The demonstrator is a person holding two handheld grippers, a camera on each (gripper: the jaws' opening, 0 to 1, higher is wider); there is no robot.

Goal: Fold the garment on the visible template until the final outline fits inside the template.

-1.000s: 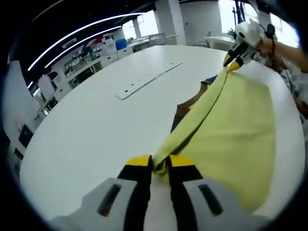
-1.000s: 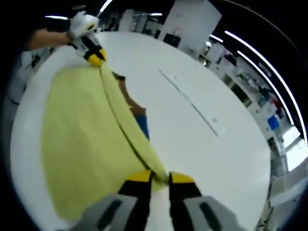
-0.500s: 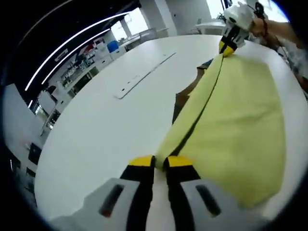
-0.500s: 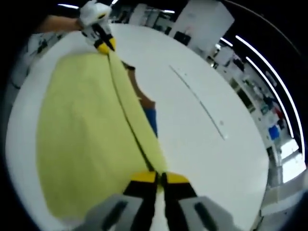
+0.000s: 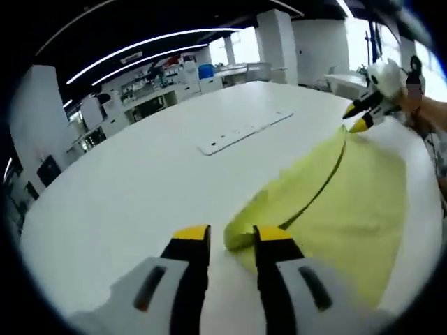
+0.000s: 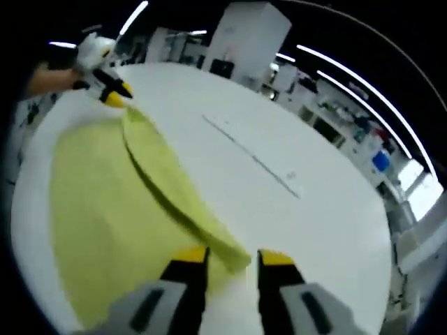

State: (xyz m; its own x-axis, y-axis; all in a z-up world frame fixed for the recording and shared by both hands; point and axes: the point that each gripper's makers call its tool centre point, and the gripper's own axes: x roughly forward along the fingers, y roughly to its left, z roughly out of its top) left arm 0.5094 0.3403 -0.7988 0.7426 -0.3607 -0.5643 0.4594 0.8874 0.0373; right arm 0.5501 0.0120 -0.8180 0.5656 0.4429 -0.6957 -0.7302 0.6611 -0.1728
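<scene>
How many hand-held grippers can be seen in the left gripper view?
2: the left hand-held gripper at the bottom, jaws open beside the yellow cloth garment; the right hand-held gripper at upper right.

Both views low over table (image 5: 126,181), facing opposite ways, sharing garment (image 6: 105,209)

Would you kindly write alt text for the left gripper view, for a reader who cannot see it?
The left hand-held gripper sits open on a white table, its yellow-tipped jaws either side of a folded yellow garment's near corner. Across the cloth, the right hand-held gripper is at the far corner, and a pale flat strip lies beyond on the table.
</scene>
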